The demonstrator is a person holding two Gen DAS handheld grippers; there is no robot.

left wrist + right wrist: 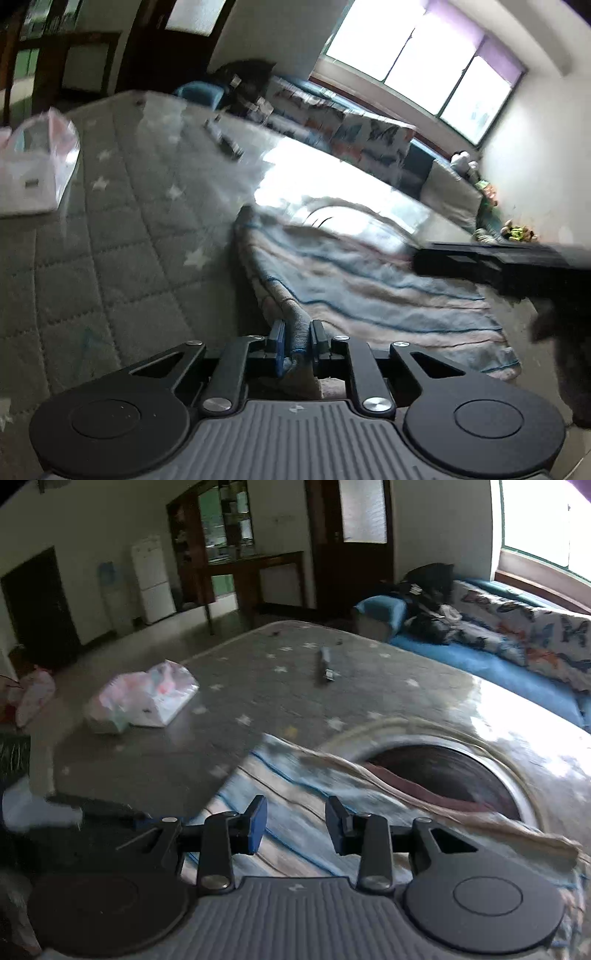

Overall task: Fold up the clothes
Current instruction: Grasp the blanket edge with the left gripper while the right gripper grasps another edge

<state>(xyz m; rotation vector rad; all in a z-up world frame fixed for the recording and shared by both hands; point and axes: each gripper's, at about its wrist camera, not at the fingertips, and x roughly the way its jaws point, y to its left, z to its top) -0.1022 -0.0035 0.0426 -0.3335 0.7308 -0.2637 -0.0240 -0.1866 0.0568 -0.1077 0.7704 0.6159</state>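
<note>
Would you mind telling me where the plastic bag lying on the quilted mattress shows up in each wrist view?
Left wrist: the plastic bag sits at the far left edge, above the middle.
Right wrist: the plastic bag lies left of centre, at mid-height.
Shared landmark: the dark remote on the star-patterned mattress.

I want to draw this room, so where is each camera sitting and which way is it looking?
Left wrist: sits on the left gripper, looking down along its fingers, which pinch an edge of the striped garment, toward the window; the right gripper shows at the right.
Right wrist: sits on the right gripper, looking over the garment toward the white fridge; its jaws stand apart, holding nothing.
Both share the garment, the star-quilted mattress, the plastic bag and the blue sofa.
</note>
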